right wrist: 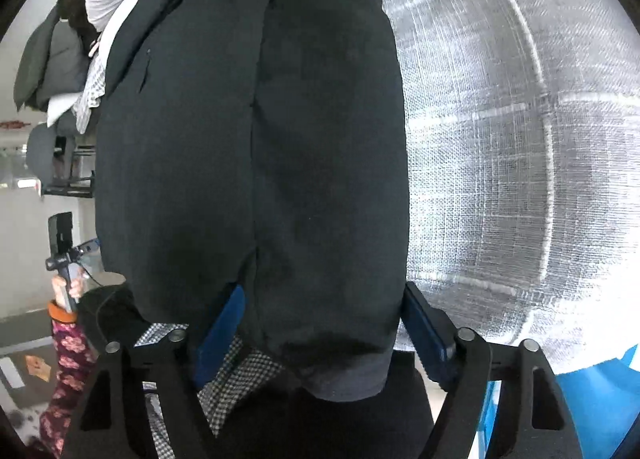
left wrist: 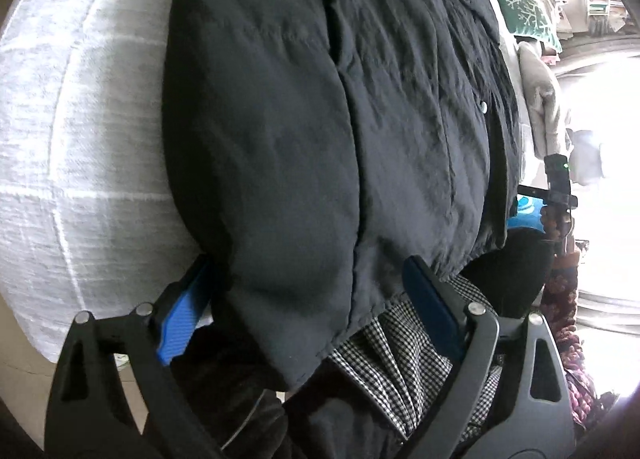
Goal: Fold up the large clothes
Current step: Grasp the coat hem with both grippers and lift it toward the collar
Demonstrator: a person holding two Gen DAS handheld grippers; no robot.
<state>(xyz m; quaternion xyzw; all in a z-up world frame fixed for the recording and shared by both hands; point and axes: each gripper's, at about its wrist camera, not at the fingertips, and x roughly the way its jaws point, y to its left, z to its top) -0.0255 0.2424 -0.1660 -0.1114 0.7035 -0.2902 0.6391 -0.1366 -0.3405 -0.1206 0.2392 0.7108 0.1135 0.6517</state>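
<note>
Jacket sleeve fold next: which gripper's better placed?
Probably right: the right gripper has open jaws bracketing only the sleeve cuff; the left gripper spans sleeve plus jacket hem, over a checked shirt.

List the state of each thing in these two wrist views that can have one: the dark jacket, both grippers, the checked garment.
Dark jacket: laid out on the white cloth, sleeves folded onto the body, not yet folded up.
Left gripper: open, fingers astride the jacket's hem edge.
Right gripper: open, fingers astride a sleeve cuff.
Checked garment: crumpled, partly under the jacket's hem.
</note>
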